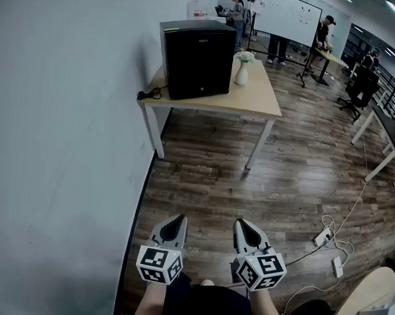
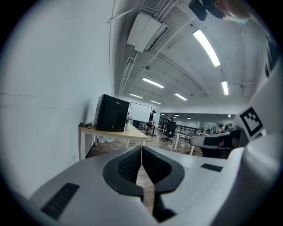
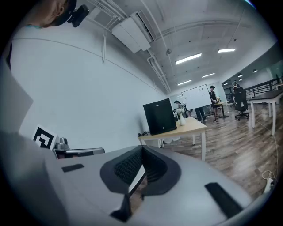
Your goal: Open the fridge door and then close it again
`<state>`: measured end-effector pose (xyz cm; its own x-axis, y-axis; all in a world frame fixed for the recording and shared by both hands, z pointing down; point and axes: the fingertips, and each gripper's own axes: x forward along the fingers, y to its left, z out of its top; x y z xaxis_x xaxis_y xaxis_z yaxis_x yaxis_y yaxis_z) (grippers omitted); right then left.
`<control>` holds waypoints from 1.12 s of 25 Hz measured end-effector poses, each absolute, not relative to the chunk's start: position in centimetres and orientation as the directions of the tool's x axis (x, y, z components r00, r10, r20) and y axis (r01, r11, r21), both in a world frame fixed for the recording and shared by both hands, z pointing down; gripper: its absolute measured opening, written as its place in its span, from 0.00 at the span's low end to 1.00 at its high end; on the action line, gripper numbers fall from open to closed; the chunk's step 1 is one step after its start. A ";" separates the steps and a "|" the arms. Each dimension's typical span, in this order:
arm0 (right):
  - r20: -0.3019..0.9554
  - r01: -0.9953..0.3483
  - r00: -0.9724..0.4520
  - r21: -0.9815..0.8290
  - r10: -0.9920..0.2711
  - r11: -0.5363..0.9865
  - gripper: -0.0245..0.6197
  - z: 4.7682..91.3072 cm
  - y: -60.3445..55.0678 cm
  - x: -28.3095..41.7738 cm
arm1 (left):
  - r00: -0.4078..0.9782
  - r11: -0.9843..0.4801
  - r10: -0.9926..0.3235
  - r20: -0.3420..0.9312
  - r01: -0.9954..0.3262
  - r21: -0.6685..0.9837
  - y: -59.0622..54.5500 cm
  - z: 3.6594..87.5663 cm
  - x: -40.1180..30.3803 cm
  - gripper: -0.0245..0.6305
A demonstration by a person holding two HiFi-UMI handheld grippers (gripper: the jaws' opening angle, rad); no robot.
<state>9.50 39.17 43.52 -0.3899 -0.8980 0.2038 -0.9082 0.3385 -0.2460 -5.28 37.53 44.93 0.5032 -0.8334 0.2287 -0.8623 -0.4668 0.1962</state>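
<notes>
Closest to me, at the bottom of the head view, are the left tongs (image 1: 175,219) and the right tongs (image 1: 242,222). They are side by side, each with its marker cube, and both point ahead and slightly down. The jaws of the left tongs are pressed together at the tips with nothing between them. The jaws of the right tongs are together too, and they grip nothing.

A pale grey wall (image 1: 62,115) fills my whole left side. A dark wood-plank floor (image 1: 281,177) stretches ahead and to the right. Well ahead of me, a light wooden table with white legs (image 1: 252,100) stands against that wall. The black box-shaped mini fridge (image 1: 196,57) sits on the table's wall end. Its door is closed and faces me, and it is well apart from both tongs. Just to the fridge's right stands a small white vase of white flowers (image 1: 242,69). A black cable (image 1: 151,93) lies coiled at the table's left edge, beside the fridge's base. On the floor to my right lies a white power strip (image 1: 323,237) with cords trailing from it.
</notes>
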 end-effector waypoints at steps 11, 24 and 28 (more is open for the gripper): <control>0.154 -0.906 -0.374 -0.271 -0.914 0.325 0.02 42.9 44.8 10.0 | 0.475 -0.448 -0.856 0.202 -0.878 0.168 42.9 44.1 -5.5 0.05; 0.181 -0.911 -0.365 -0.270 -0.913 0.310 0.02 43.7 44.3 11.1 | 0.463 -0.436 -0.862 0.208 -0.885 0.163 42.8 44.1 -4.7 0.05; 0.173 -0.907 -0.368 -0.283 -0.914 0.312 0.02 43.5 43.0 11.1 | 0.468 -0.445 -0.856 0.218 -0.883 0.148 41.4 44.0 -4.3 0.05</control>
